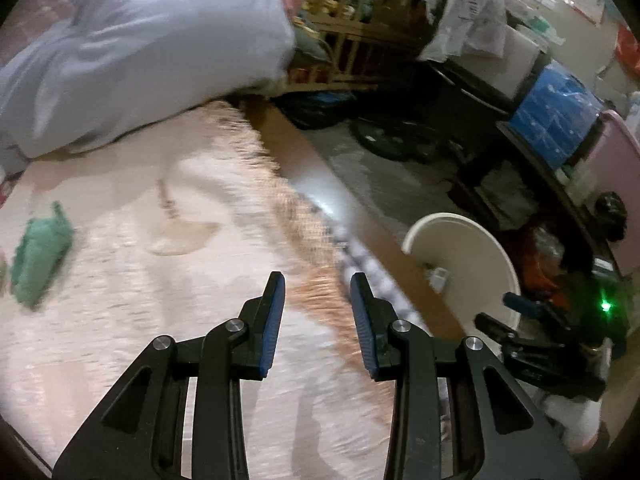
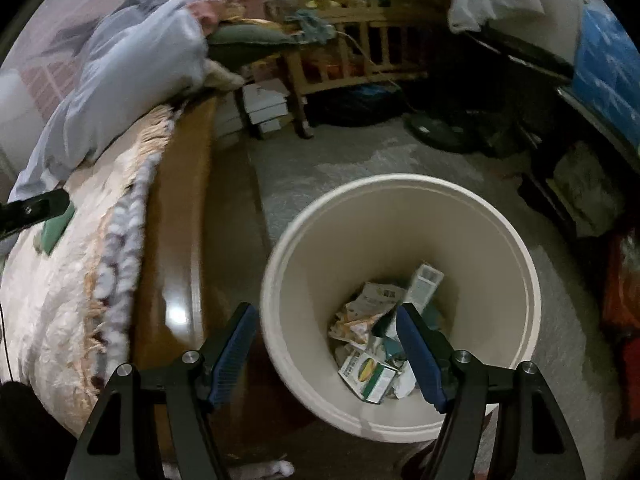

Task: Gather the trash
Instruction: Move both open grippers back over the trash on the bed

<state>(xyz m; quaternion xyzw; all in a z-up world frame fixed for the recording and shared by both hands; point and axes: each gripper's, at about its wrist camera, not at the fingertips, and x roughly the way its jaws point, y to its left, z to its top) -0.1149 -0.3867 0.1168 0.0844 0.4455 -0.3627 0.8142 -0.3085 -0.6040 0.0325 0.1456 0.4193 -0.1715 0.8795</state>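
Note:
A green wrapper (image 1: 38, 254) lies on the pale bed cover at the far left, well left of my left gripper (image 1: 318, 282), which is open and empty above the bed's edge. It also shows in the right wrist view (image 2: 56, 232). A cream bucket (image 2: 500, 240) stands on the floor beside the bed and holds several paper scraps and small cartons (image 2: 372, 344). It shows in the left wrist view too (image 1: 472, 256). My right gripper (image 2: 326, 312) is open and empty, above the bucket's near rim. The right gripper is also seen from the left wrist view (image 1: 516, 308).
A blue-grey pillow (image 1: 140, 48) lies at the head of the bed. The brown wooden bed frame (image 2: 180, 208) runs beside the bucket. A wooden crib (image 2: 360, 36), white boxes (image 2: 264, 104), a dark fan base (image 2: 436, 128) and a cluttered shelf (image 1: 556, 120) ring the grey floor.

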